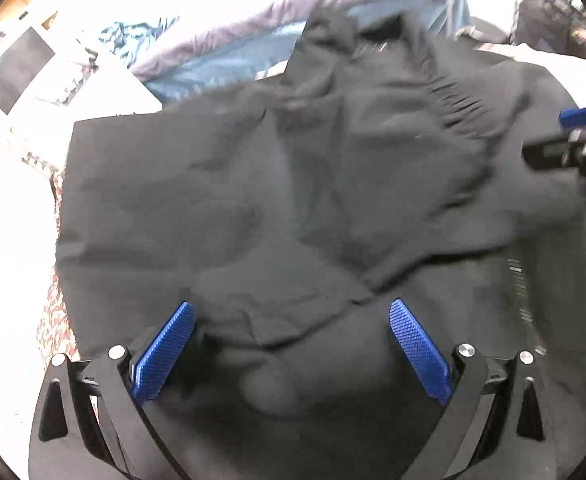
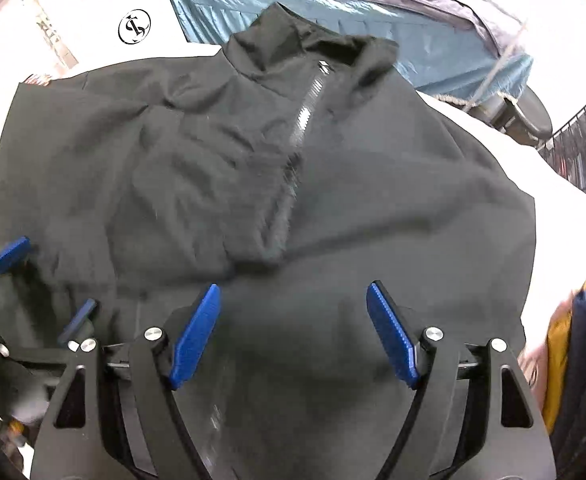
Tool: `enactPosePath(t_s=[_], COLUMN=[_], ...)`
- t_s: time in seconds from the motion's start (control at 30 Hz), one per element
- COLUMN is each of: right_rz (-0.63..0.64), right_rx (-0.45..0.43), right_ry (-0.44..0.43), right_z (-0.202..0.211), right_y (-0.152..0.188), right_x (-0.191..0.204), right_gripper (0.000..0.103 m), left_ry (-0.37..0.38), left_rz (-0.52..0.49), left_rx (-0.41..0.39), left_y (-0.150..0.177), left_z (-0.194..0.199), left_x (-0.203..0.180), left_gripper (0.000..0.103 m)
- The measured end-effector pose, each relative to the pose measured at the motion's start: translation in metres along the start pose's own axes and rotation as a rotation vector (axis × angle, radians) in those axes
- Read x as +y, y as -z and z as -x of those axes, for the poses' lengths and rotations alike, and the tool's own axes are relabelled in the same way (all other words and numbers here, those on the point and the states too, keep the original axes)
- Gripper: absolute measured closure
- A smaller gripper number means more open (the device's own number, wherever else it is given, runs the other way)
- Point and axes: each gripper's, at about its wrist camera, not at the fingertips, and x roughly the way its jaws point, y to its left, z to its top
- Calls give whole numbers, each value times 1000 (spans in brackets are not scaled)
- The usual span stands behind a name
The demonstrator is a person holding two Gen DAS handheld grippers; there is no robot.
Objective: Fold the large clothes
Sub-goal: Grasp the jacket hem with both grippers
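Note:
A large black zip-up jacket (image 1: 253,184) lies spread on a white surface, its collar at the far end and a sleeve folded across the body. In the right wrist view the jacket (image 2: 353,208) shows its front zipper (image 2: 305,120) running from the collar down. My left gripper (image 1: 291,312) is open, low over the jacket's near hem, with nothing between its blue pads. My right gripper (image 2: 293,300) is open over the lower front of the jacket and holds nothing. The left gripper also shows at the left edge of the right wrist view (image 2: 49,276), and the right gripper at the right edge of the left wrist view (image 1: 581,140).
A blue and grey padded garment (image 2: 373,12) lies beyond the collar. A white box with a round black logo (image 2: 133,26) sits at the far left. A black wire basket (image 2: 585,136) stands at the right, with yellow and dark clothes (image 2: 573,344) near the right edge.

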Motion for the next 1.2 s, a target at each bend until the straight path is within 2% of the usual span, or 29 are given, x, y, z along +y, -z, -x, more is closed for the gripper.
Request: enactPosePath(t_s=[0.07,0.13,0.2,0.3,0.43,0.63,0.7,0.97,1.07,1.2], right_rz=[-23,-52,-82,-136,-203,-294,-305,-298,-297,-301], right_rx=[24,52,95,142,191,250,256,308,333,354], right_ry=[-1,2,22,34,72,41,23,-50,-70,-103], right_z=[2,10,14,16,22,30,34,40,43,45], right_y=[21,49,82,125,177,240,255,312,326,340], right_x=[-13,-26,-43,-68,-99,-130,-133,-134,-134,-140], right_gripper=[27,27,27,27,27,27,27,23,22,22], left_ry=[60,78,72,38,38,23,18,97,133,174], left_rz=[35,69,93,73,84,177,223,368,380,359], left_rx=[-57,-49,-32,9,56,116,130,167,163,170], left_y=[16,30,45,74,114,153,166,228,246,259], left_z=[22,32,40,51,69,79,81,96,105,114], left_x=[1,0,5,9,20,63,79,126,135,139], left_gripper=[6,6,6,7,8,9,10,13,15,23])
